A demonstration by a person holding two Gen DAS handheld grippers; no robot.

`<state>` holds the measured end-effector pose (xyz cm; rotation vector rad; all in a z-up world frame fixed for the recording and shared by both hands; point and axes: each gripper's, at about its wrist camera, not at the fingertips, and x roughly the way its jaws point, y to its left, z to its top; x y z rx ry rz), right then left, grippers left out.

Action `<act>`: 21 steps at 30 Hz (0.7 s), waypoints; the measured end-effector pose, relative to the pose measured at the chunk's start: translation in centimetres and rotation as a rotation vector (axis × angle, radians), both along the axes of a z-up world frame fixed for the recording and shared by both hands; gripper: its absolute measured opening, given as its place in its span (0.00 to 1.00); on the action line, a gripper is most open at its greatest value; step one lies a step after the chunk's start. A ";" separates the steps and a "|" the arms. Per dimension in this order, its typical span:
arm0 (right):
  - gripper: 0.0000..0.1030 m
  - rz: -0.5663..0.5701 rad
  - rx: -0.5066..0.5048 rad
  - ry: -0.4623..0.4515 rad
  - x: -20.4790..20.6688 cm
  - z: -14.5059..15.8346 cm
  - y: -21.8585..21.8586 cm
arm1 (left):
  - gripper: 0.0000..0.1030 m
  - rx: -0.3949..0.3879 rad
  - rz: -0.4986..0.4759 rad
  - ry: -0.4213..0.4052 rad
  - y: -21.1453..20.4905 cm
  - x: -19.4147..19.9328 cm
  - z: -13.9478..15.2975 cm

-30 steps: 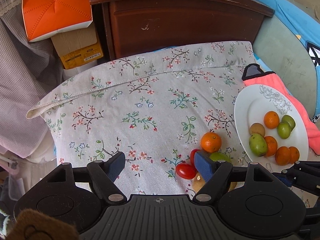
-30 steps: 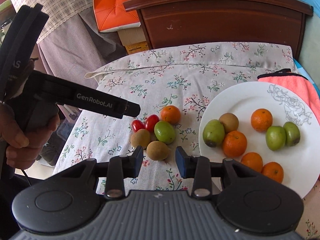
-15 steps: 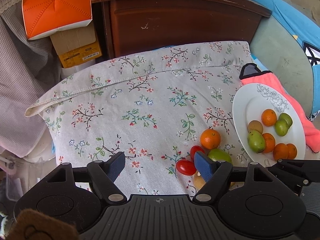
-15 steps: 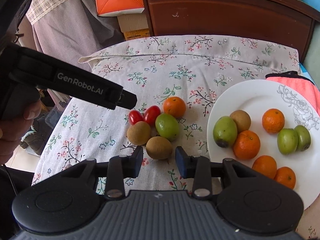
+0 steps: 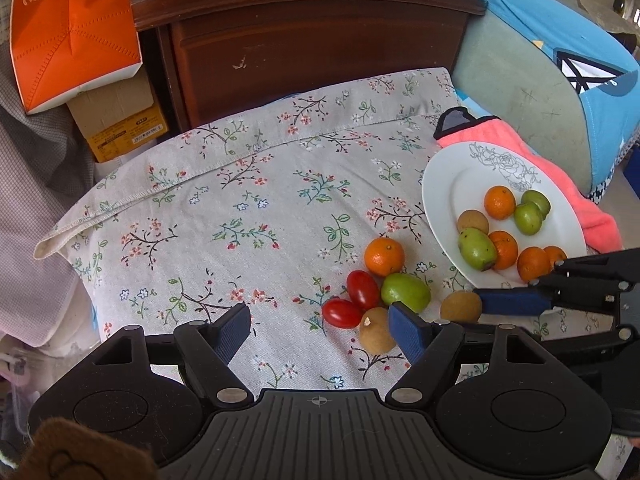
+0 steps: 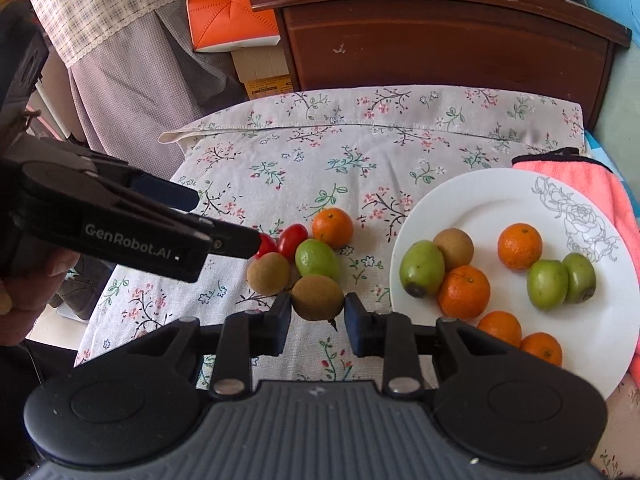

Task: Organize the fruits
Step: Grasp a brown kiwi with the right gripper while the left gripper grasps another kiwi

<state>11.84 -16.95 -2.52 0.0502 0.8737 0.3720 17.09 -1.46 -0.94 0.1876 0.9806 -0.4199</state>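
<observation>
Kiwi lies crosswise, ends between closing right tool pads.

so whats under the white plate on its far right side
A pink towel with a dark edge lies under the white plate's far side, over the floral cloth. How far the towel runs beneath the plate is covered.

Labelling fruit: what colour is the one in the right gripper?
Brown fruit, clearest in the right wrist view.
</observation>
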 end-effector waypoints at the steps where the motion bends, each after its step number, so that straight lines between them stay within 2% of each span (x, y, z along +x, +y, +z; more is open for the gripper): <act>1: 0.28 -0.006 0.004 -0.005 -0.1 0.2 -0.3 | 0.74 0.009 -0.017 -0.008 -0.1 -0.3 0.0; 4: 0.28 -0.029 0.022 -0.026 -0.4 1.2 -1.4 | 0.74 0.028 -0.062 -0.023 -0.5 -0.9 -0.2; 11: 0.28 -0.091 0.060 -0.051 -0.1 2.5 -3.4 | 0.71 0.000 -0.149 -0.021 -2.3 -2.0 -1.0; 15: 0.28 -0.114 0.072 -0.040 0.0 2.4 -4.0 | 0.66 -0.015 -0.147 0.005 -3.0 -1.8 -1.5; 21: 0.28 -0.121 0.077 -0.041 -0.1 2.5 -4.2 | 0.57 0.008 -0.130 0.014 -3.5 -1.3 -2.6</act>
